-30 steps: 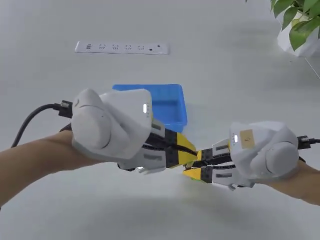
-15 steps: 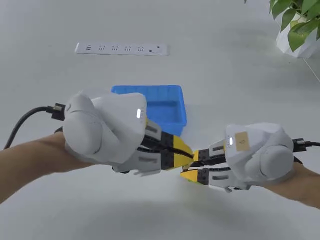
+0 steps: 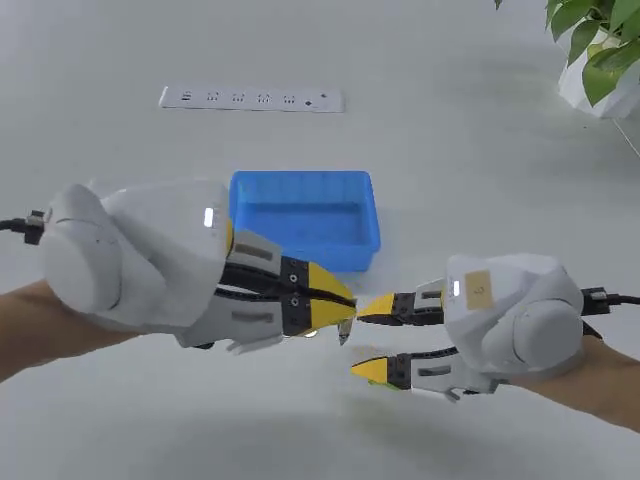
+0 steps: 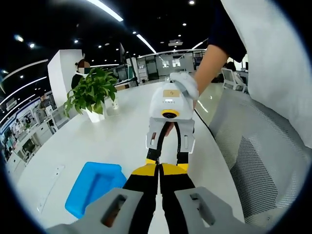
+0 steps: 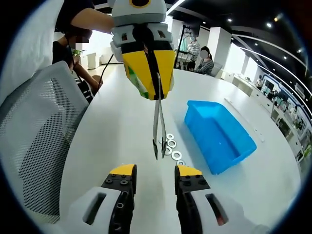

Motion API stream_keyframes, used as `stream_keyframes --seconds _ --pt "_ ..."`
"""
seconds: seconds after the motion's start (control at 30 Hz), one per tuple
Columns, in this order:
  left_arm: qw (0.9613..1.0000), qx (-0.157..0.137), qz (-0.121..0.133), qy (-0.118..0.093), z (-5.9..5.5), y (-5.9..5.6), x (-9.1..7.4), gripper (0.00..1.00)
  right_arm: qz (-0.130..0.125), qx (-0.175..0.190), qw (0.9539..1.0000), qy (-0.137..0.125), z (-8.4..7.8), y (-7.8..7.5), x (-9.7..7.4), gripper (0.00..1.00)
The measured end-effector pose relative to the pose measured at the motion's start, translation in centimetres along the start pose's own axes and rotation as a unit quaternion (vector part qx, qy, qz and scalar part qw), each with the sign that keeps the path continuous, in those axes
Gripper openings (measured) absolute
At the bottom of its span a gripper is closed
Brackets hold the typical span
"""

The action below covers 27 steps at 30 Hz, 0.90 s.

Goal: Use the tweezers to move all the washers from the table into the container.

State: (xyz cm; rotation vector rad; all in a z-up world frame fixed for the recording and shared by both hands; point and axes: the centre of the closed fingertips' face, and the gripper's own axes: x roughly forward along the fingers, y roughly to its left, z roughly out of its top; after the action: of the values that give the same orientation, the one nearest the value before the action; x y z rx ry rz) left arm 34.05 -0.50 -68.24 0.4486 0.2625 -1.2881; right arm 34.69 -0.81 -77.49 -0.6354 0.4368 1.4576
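Note:
My left gripper (image 3: 345, 303) is shut on thin metal tweezers (image 5: 157, 117), whose tips hang just above the white table. Several small silver washers (image 5: 171, 144) lie on the table beside those tips. A blue plastic container (image 3: 305, 215) stands just beyond, to the right of the washers in the right gripper view. My right gripper (image 3: 365, 338) faces the left one, open, its jaws apart on either side of the tweezer tips without touching them. In the left gripper view my own jaws (image 4: 158, 168) are closed together, the right gripper (image 4: 167, 158) straight ahead.
A white power strip (image 3: 250, 98) lies at the far side of the table. A potted plant (image 3: 600, 50) stands at the back right. A grey mesh chair (image 5: 34, 126) sits at the table's near edge. People sit in the room beyond.
The two grippers have drawn apart. The left one moved left with the tweezers, and the right gripper's jaws have spread wider.

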Motion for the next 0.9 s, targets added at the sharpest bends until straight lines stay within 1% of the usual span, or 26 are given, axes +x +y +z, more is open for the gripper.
stream_keyframes --seconds 0.1,0.13,0.2,0.3,0.37,0.4,0.43,0.5,0.63,0.7,0.77,0.9 --pt "1.0000 -0.005 0.007 0.003 -0.4 0.2 -0.8 0.04 -0.003 0.002 1.0000 -0.005 0.2 0.1 0.0 0.36" --pt "0.9999 -0.008 0.009 0.003 -0.5 0.2 -0.9 0.04 -0.009 0.003 0.9999 -0.006 0.2 0.0 -0.1 0.38" --pt "0.9998 -0.007 0.015 0.006 -0.8 0.4 -1.2 0.04 -0.029 -0.017 0.9994 -0.008 0.1 -0.4 -0.2 0.41" --pt "0.9997 -0.008 0.020 0.008 -1.0 0.7 -1.4 0.04 -0.029 -0.001 0.9996 -0.008 -0.1 -0.4 -0.3 0.45" --pt "0.9996 -0.009 0.025 0.007 -1.1 1.0 -1.6 0.04 -0.033 -0.004 0.9994 -0.006 -0.3 -0.4 -0.3 0.47" --pt "0.9995 -0.013 0.026 0.007 -1.2 1.1 -1.6 0.04 -0.036 -0.004 0.9993 -0.006 -0.3 -0.4 -0.4 0.51" --pt "0.9995 -0.013 0.029 0.006 -1.4 1.1 -1.5 0.04 -0.048 -0.011 0.9987 -0.011 -0.3 -0.7 -0.5 0.54" --pt "0.9994 -0.015 0.029 0.009 -1.7 1.1 -1.4 0.04 -0.044 -0.004 0.9990 -0.010 -0.5 -0.6 -0.5 0.58" --pt "0.9994 -0.014 0.030 0.008 -1.7 1.3 -1.3 0.04 -0.041 0.001 0.9991 -0.006 -0.8 -0.6 -0.6 0.60" --pt "0.9994 -0.016 0.029 0.007 -1.7 1.3 -1.3 0.04 -0.038 0.011 0.9992 -0.007 -0.9 -0.6 -0.7 0.62" --pt "0.9994 -0.021 0.026 0.005 -1.7 1.3 -1.2 0.04 -0.036 0.014 0.9992 -0.007 -1.0 -0.5 -0.7 0.63" --pt "0.9994 -0.021 0.025 0.011 -2.2 1.3 -1.0 0.04 -0.032 0.015 0.9993 -0.007 -0.9 -0.2 -0.6 0.64"
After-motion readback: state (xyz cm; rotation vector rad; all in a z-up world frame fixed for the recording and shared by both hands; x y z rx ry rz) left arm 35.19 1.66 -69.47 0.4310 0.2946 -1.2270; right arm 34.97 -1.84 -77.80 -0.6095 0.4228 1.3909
